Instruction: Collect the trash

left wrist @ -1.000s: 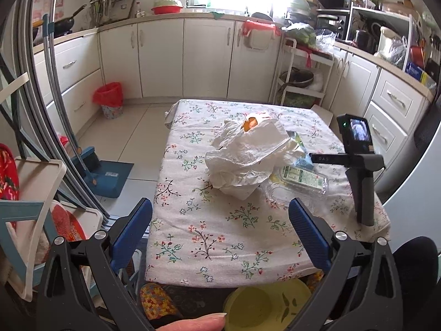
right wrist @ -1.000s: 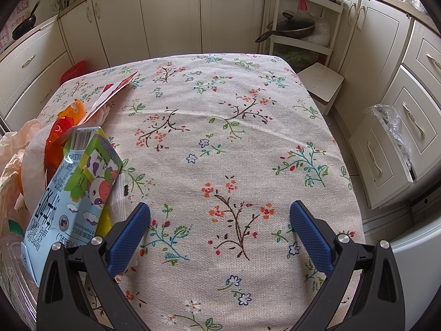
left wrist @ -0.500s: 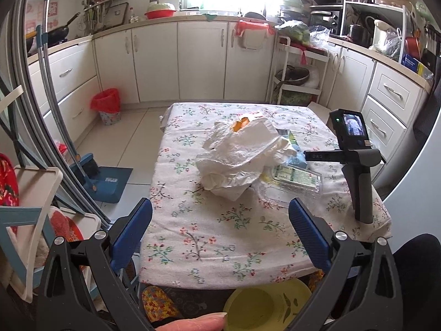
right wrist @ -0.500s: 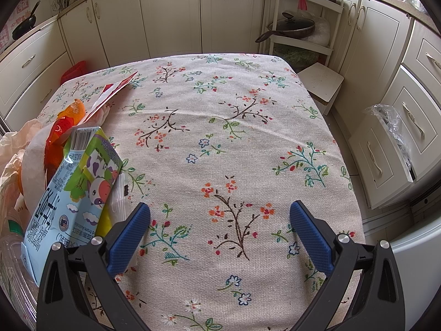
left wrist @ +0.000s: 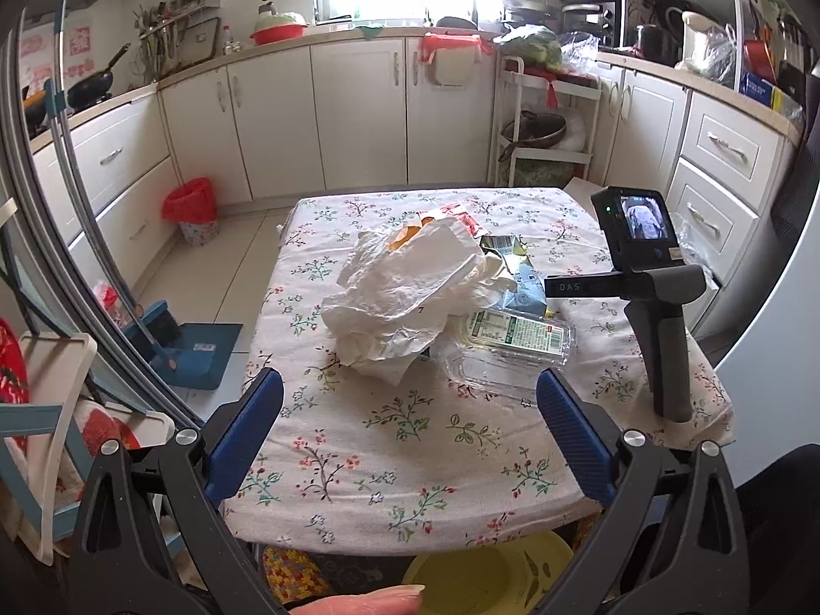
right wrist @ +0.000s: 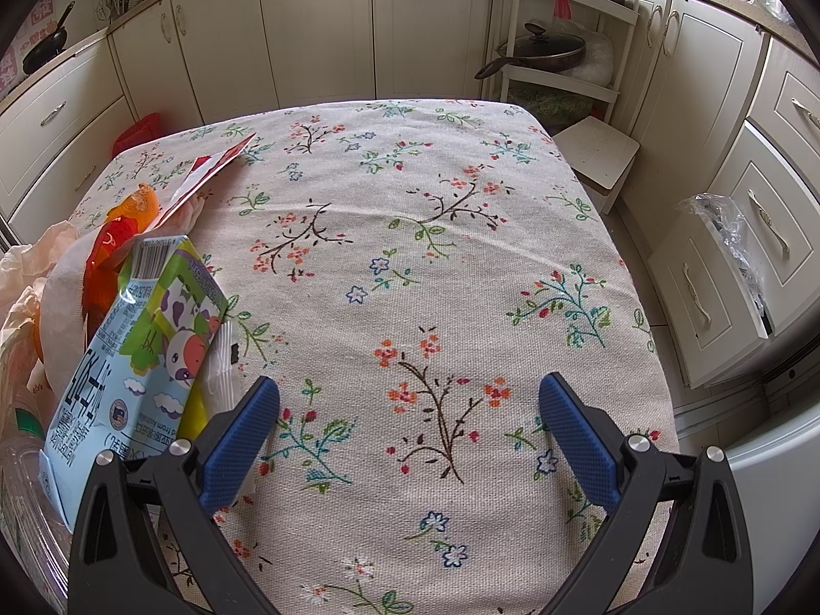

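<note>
You are holding both hand-held grippers wide and empty over the trash-strewn bench.

Your left hand-held gripper [left wrist: 410,400] is hovering off the near edge of the bench [left wrist: 410,461], fingers spread wide, gripping nothing. The trash is lying mid-bench: a crumpled white bag [left wrist: 405,287] is sitting on top, a clear plastic container [left wrist: 507,343] is touching its near right side, and a light blue carton [left wrist: 525,294] is poking out just behind. Your right hand-held gripper [right wrist: 409,410] is resting on the bench, equally wide and empty, facing bare floral cloth, with the carton just beside its left finger [right wrist: 241,435]. A red-lined bin [left wrist: 192,210] is standing on the floor, well apart from the bench.
</note>
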Motion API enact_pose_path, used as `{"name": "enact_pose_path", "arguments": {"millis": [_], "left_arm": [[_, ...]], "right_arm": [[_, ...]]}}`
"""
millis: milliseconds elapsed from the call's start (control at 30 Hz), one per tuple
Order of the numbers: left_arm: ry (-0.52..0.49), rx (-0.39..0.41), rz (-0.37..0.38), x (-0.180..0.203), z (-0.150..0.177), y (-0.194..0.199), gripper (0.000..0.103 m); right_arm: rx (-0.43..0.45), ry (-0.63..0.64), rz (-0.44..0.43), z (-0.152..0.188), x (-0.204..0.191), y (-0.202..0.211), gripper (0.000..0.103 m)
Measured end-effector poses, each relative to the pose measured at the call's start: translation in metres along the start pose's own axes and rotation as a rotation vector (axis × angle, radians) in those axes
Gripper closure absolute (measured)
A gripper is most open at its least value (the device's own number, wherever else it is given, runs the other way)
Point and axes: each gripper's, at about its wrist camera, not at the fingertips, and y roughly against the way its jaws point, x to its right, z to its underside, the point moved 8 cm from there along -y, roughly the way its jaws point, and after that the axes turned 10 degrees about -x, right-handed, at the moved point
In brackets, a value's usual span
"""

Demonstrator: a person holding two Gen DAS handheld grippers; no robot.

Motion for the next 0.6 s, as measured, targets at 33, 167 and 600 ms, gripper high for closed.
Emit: {"name": "enact_pose_path", "arguments": {"millis": [33, 167, 600], "left_arm": [[-0.006, -0.003, -0.006, 0.003, -0.001, -0.003, 0.008], [-0.03, -0.019, -0.021, 0.017, -0.003, -0.012, 0.008], [-0.072, -0.039, -0.038, 0.04, -0.008, -0.028, 0.008]], "right_arm": [[0.0, 0.0, 0.0, 0.0, 0.0, 0.0, 0.006], [0.0, 0.0, 0.0, 0.0, 0.0, 0.0, 0.006], [0.0, 0.0, 0.0, 0.0, 0.0, 0.0, 0.006]]}}
